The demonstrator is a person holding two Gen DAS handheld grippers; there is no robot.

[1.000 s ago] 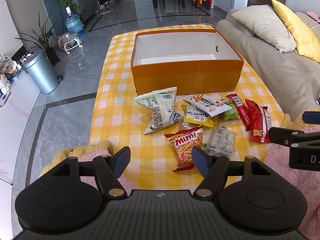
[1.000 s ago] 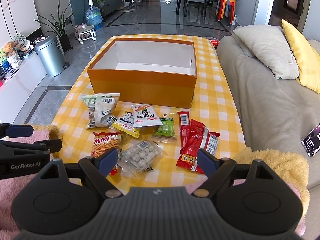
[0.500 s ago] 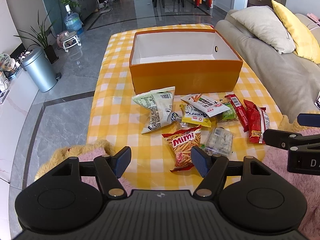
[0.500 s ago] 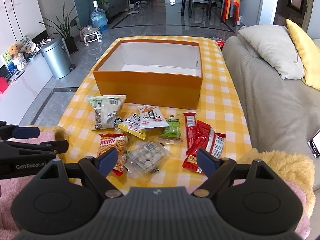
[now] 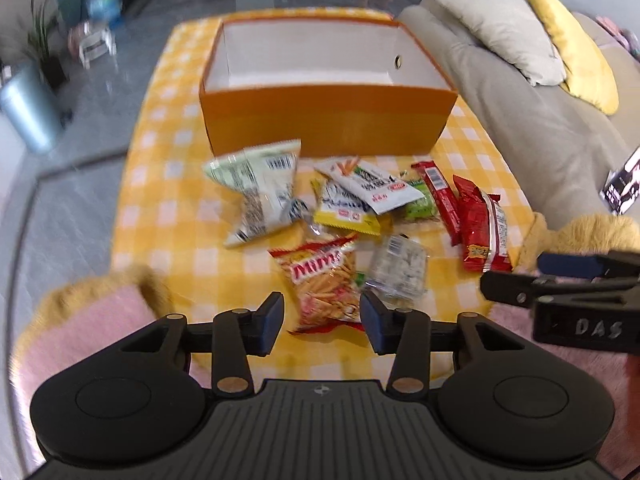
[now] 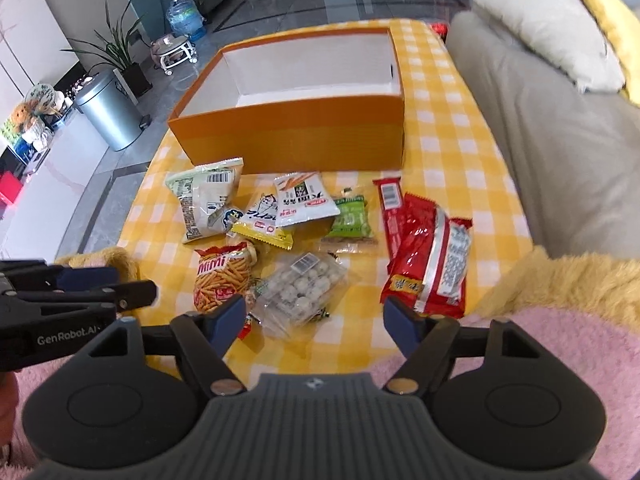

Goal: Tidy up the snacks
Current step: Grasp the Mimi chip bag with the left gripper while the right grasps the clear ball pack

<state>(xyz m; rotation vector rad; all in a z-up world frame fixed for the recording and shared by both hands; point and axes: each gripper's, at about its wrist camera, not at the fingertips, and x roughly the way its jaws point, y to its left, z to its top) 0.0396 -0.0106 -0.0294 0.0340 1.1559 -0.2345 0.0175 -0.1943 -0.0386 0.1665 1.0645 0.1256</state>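
a table covered in a yellow and white checked cloth (image 6: 448, 152) holds an open orange box (image 6: 296, 136) at its far end, white inside, with nothing visible in it. a loose cluster of snacks lies on the cloth just near of the box. from left to right: a pale green and white crumpled bag (image 6: 206, 200), a yellow-edged packet (image 6: 262, 220) partly under a white packet with an orange stick print (image 6: 302, 200), a small green packet (image 6: 352, 220), a slim red bar (image 6: 392, 208), and a larger red packet with a silver panel (image 6: 432, 264) touching the bar. nearer still lie a red and orange bag labelled mimi (image 5: 324, 284) and a clear packet of pale round sweets (image 6: 300, 288), side by side and touching. the left gripper (image 5: 322, 318) hangs just above the near end of the mimi bag, its blue-padded fingers at a middling gap and closing, the bag's end showing between them though the pads do not press it. the right gripper (image 6: 314, 316) hovers over the near edge of the clear packet, its fingers set wider and also closing, holding nothing. a grey sofa (image 6: 540, 140) with a cream cushion (image 6: 552, 32) runs along the right. a metal bin (image 6: 108, 108) and a water bottle (image 6: 186, 16) stand on the floor at far left. pink fluffy fabric with a tan trim (image 6: 560, 320) fills the near corners.
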